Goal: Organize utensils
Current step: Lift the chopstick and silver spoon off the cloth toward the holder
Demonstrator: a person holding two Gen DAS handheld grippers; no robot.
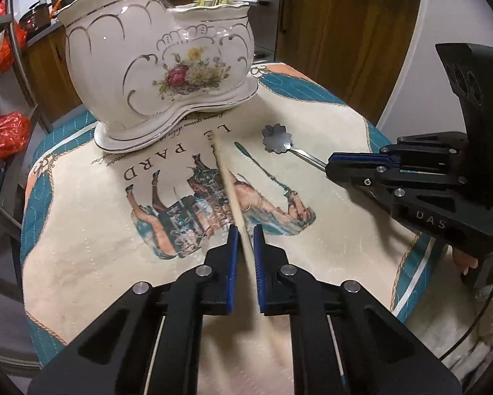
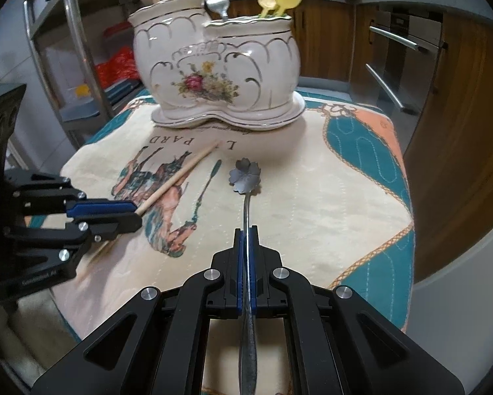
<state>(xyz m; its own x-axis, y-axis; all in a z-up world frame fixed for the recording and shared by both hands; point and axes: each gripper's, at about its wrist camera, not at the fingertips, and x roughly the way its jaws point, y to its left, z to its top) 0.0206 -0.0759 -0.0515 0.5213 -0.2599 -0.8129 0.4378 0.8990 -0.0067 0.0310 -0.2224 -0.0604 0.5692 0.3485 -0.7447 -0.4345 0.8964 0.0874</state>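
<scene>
A white floral ceramic utensil holder (image 1: 157,65) with two compartments stands at the far side of the printed cloth; it also shows in the right wrist view (image 2: 217,75). It holds wooden sticks, a fork (image 2: 217,3) and yellow plastic utensils (image 2: 279,0). My left gripper (image 1: 246,230) has its jaws narrowly apart around a wooden chopstick (image 1: 228,181) that lies pointing toward the holder. My right gripper (image 2: 246,230) is shut on the handle of a metal spoon with a flower-shaped bowl (image 2: 245,176), also in the left wrist view (image 1: 277,138).
The printed cloth (image 2: 312,197) covers a small table with edges close on the right and near sides. Wooden cabinets (image 2: 460,98) and an oven front stand to the right. Red bags (image 1: 3,135) and a metal rack (image 2: 78,49) are at the left.
</scene>
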